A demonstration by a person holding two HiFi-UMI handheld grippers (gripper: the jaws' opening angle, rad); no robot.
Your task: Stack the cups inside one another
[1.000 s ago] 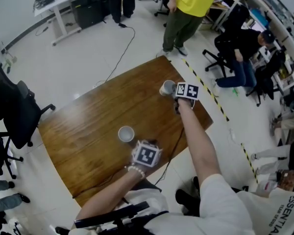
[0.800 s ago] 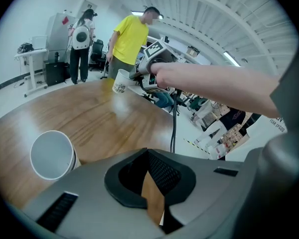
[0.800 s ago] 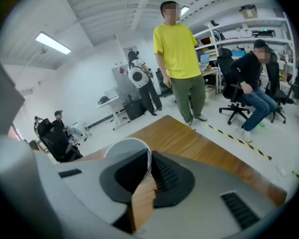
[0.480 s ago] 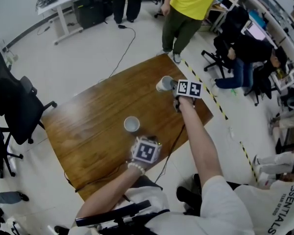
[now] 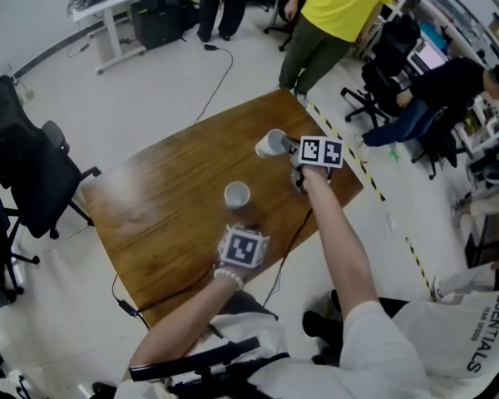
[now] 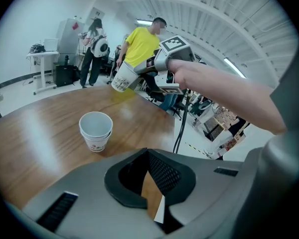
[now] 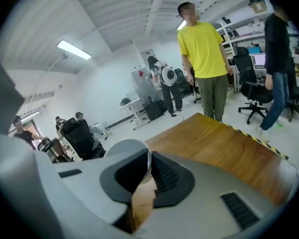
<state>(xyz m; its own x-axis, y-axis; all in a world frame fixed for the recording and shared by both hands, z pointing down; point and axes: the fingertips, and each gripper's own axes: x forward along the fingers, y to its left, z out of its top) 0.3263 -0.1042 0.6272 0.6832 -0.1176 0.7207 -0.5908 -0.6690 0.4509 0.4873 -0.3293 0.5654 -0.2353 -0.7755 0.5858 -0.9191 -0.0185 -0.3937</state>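
Nearest, low in the middle of the head view: the left gripper (image 5: 246,228), above the near part of the wooden table (image 5: 150,214). Jaws narrow, tips together, nothing between them. Only wood visible through the thin slit in the left gripper view.

Just beyond, near the centre of the frame: a stack of two cups (image 5: 237,194). Standing upright on the table, mouth up, long axis vertical, one rim just above the other. Near the left gripper but not touched by it.

Farther, right of centre and higher in the frame: the right gripper (image 5: 289,145). Closed on the rim wall of a single cup (image 5: 269,145), one jaw inside and one outside. Held in the air over the far part of the table, apart from the stack. Tilted, long axis slanted: rim end at the gripper, base end pointing away from it, toward the left of the frame and somewhat down. In the left gripper view, placed in the upper middle, higher than the stack, base to the lower left.

Beyond the far table corner, at the top of the frame: a person in a yellow shirt (image 5: 341,2), standing. To the left of this person, a black cable (image 5: 220,73) across the pale floor. At the left edge, a black office chair (image 5: 25,165).
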